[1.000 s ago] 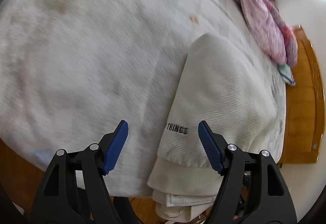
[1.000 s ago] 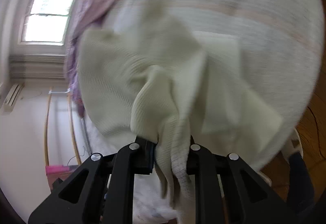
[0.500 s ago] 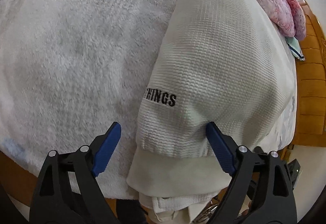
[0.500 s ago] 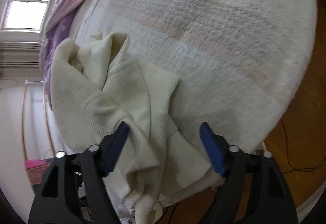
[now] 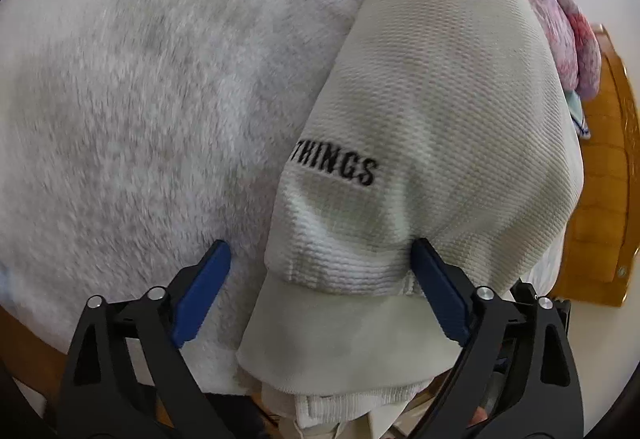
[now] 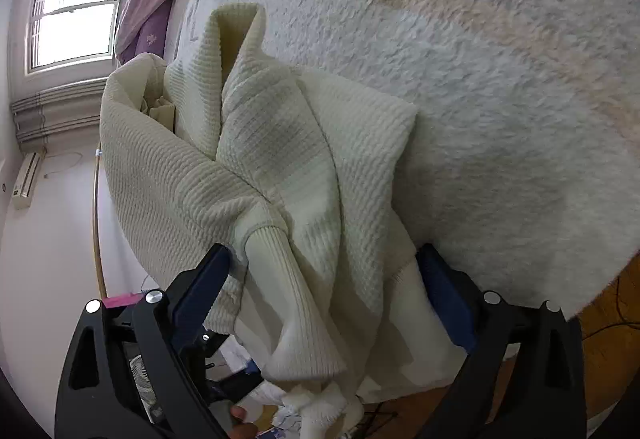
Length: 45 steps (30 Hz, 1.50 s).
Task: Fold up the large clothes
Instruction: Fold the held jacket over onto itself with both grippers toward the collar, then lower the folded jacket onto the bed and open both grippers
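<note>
**Both grippers freed, sweater half folded at the bed's edge**

Since a second ago the right gripper (image 6: 322, 279) has let go of the cream fabric it was pinching, and its blue jaws now stand wide apart around a bunched sleeve cuff (image 6: 296, 303); the left gripper (image 5: 320, 279) has closed in on the sweater (image 5: 432, 111), its jaws also spread, one on the fleece blanket (image 5: 140, 99) and the other pressed against the ribbed hem.

Judged from this, a fold has just been laid and the step in hand is re-gripping for the next one. The next move seems to call for each gripper to pinch the hem edge nearest it, catching all layers, since the lower part hangs over the bed's edge and could slide off.

From the left wrist the sweater looks neat: a smooth folded panel with the embroidered word "THINGS" (image 5: 336, 169). Only the right wrist shows the untidy side, with crumpled folds, a raised collar or flap, and the loose sleeve dangling toward the floor. It also shows the window (image 6: 72, 11); the left shows the wooden bed frame (image 5: 600, 199) and pink quilt (image 5: 560, 19).
</note>
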Motion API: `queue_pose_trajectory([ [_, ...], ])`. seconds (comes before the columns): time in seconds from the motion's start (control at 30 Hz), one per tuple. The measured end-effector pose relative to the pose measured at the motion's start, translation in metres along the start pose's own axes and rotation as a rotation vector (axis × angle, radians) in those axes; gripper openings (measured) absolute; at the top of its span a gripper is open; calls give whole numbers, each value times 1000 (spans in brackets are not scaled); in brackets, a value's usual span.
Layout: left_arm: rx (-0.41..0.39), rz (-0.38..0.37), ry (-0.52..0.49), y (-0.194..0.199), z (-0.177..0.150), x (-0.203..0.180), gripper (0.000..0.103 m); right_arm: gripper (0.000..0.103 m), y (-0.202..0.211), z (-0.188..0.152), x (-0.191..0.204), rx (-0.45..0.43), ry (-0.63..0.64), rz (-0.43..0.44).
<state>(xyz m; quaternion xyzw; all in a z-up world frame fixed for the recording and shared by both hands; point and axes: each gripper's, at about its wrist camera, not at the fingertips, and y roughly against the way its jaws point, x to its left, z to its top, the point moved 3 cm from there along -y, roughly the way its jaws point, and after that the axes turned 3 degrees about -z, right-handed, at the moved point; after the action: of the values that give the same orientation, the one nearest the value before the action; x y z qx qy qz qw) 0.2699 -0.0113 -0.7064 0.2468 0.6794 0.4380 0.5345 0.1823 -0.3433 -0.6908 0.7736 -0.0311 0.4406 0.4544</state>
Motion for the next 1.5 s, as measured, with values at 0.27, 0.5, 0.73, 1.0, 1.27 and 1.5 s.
queue_pose_trajectory([
  [0.27,34,9,20,-11,-2,-5,92,85,-25,-3,32,62,129,-80],
  [0.5,74,38,-65,-2,6,-39,37,33,-3,7,75,41,231,-125],
  [0.73,-121,-65,-204,53,4,-125,27,30,56,39,176,-104,545,-89],
  [1.0,-298,-154,-339,70,22,-252,26,30,107,87,253,-239,742,-1],
  [1.27,-452,-303,-483,44,44,-383,25,30,186,176,261,-494,790,125],
  [1.5,-190,-51,-454,-103,32,-372,44,48,138,258,83,-374,400,-371],
])
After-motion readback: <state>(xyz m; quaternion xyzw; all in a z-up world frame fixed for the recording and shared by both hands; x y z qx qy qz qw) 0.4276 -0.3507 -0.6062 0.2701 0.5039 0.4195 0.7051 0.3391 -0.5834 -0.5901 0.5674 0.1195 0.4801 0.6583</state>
